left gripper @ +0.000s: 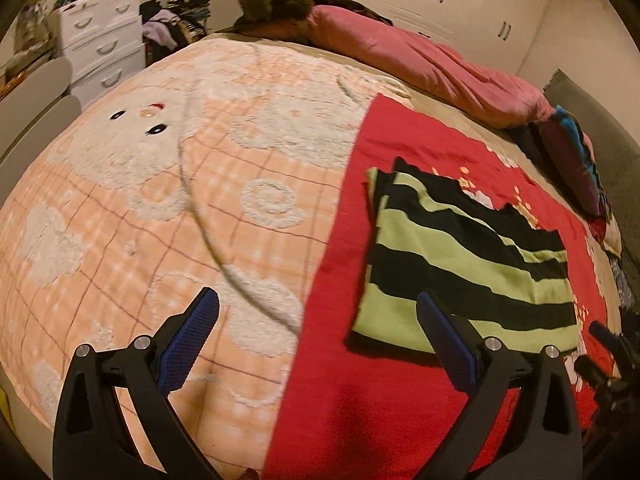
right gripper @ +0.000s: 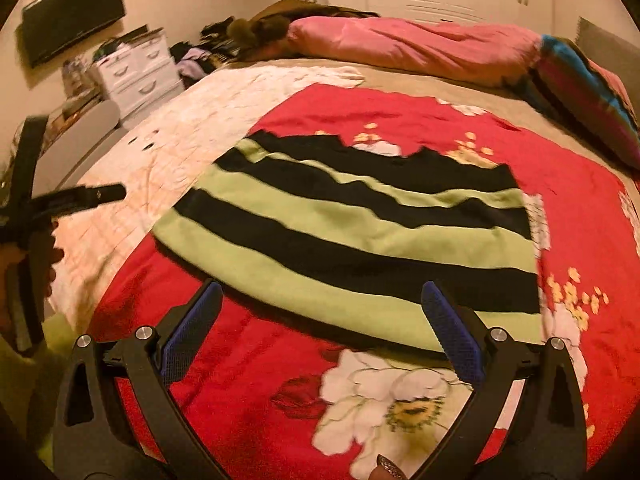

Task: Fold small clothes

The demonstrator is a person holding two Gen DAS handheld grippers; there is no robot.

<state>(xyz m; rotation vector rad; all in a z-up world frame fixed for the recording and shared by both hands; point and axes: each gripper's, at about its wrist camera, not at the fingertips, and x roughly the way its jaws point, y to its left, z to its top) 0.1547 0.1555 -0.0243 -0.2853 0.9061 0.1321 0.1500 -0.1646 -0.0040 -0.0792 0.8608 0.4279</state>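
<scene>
A green and black striped garment (left gripper: 468, 256) lies folded flat on a red floral blanket (left gripper: 352, 360); it also shows in the right wrist view (right gripper: 360, 232). My left gripper (left gripper: 316, 304) is open and empty, above the bed to the left of the garment's near corner. My right gripper (right gripper: 320, 296) is open and empty, just above the garment's near edge. The right gripper's tip shows at the right of the left wrist view (left gripper: 604, 336). The left gripper shows at the left of the right wrist view (right gripper: 80, 198), held in a hand.
A peach checked blanket with white fleecy shapes (left gripper: 160, 200) covers the left of the bed. A pink duvet (left gripper: 432, 64) and a multicoloured pillow (right gripper: 592, 92) lie at the back. A white chest of drawers (left gripper: 100, 36) and a clothes pile (left gripper: 180, 16) stand beyond.
</scene>
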